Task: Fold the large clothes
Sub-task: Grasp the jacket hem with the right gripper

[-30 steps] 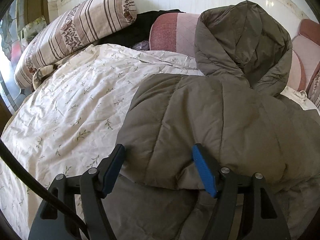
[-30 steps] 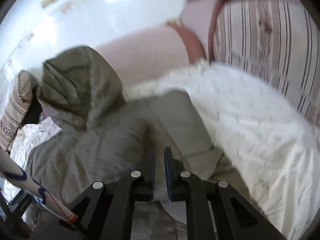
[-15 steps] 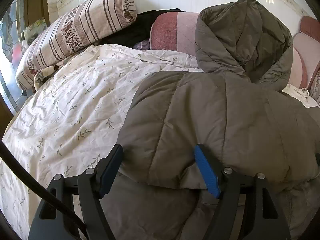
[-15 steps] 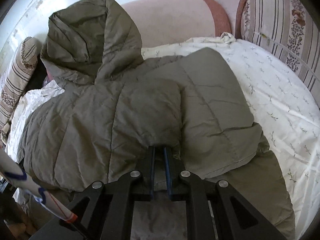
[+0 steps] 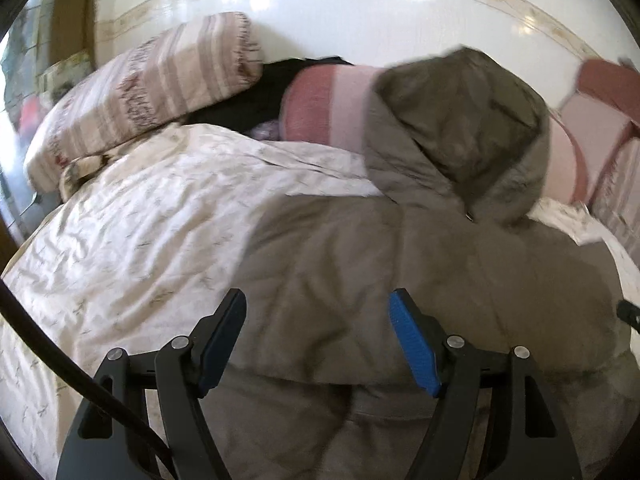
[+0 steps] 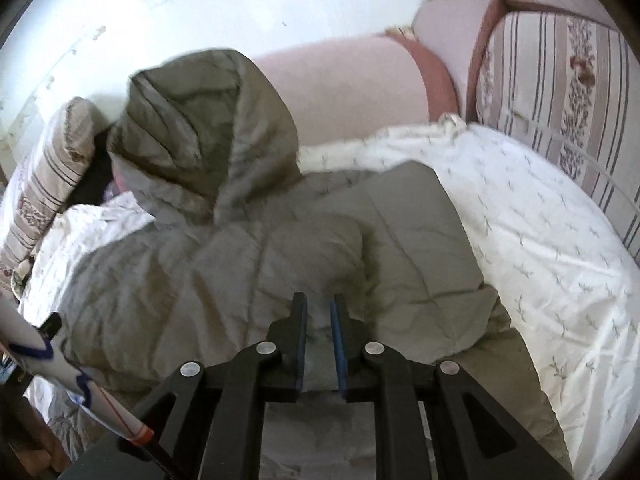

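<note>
Moved: right gripper [image 6: 319, 320] jaws, pressed together a second ago, are opening over pale lining, pads no longer pinching it.
Left gripper [image 5: 316, 334]: wide apart above the folded edge, holding nothing.
Jacket [image 6: 248, 264]: olive, hooded, sleeves folded in, mid-bed.
Risk: puffy fill may spring the fold open once released.
Surface: soft floral quilt [image 5: 132, 232], striped pillows [image 5: 152, 80], white wall.
</note>
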The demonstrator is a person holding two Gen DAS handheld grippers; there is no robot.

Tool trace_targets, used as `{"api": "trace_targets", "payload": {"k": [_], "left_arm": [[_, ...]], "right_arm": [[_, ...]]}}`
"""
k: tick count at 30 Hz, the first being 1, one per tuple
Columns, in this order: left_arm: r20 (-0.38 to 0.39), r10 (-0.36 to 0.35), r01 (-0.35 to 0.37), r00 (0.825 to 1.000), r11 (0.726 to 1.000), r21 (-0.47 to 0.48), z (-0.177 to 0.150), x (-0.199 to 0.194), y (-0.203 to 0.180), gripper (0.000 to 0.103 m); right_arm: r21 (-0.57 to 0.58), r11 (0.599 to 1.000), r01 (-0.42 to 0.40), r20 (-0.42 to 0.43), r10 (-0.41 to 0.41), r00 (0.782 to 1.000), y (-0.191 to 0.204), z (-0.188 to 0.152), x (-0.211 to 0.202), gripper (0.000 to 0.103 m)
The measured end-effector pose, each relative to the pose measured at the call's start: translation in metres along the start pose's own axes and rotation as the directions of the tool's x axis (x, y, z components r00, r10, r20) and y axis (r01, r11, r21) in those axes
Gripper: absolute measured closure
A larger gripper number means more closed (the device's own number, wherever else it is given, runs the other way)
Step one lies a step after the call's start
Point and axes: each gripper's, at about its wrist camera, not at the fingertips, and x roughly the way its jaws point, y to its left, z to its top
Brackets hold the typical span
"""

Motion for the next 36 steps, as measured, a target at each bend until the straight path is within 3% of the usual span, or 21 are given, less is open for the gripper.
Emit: {"api": "trace_targets", "payload": {"k": [2, 5, 11, 20, 25, 36], "left_arm": [[-0.020, -0.006, 0.007, 1.000, 0.999, 0.047, -0.006, 0.005, -0.013, 0.030], [-0.032, 0.009, -0.006, 0.999, 0.996, 0.087, -0.009, 0.011, -0.021, 0.030], [-0.075, 0.000, 0.005, 0.997, 0.998, 0.070, -0.013, 0.022, -0.016, 0.024], [-0.026, -0.008, 0.010, 1.000, 0.998, 0.061, -0.008, 0.005, -0.019, 0.024], [-0.041, 0.005, 0.000, 0.999, 0.994, 0.107, -0.011, 0.010, -0.029, 0.024], [-0.049, 0.004, 0.001, 0.999, 0.994, 0.105, -0.010, 0.010, -0.028, 0.024]], "right_arm": [[-0.018, 0.999, -0.033, -0.029, 0.033, 0.999, 0.008, -0.003, 0.004, 0.086], [-0.041, 0.999, -0.023, -0.071, 0.020, 0.997, 0.017, -0.010, 0.015, 0.086], [-0.050, 0.999, -0.007, -0.155, -0.001, 0.988, 0.015, -0.019, 0.039, 0.086], [-0.028, 0.999, -0.037, -0.119, 0.033, 0.992, 0.012, -0.016, 0.022, 0.080], [-0.077, 0.997, 0.002, -0.114, -0.011, 0.993, 0.022, -0.019, 0.023, 0.076], [-0.142, 0.989, 0.050, -0.108, -0.065, 0.992, 0.031, -0.025, 0.028, 0.075]]}}
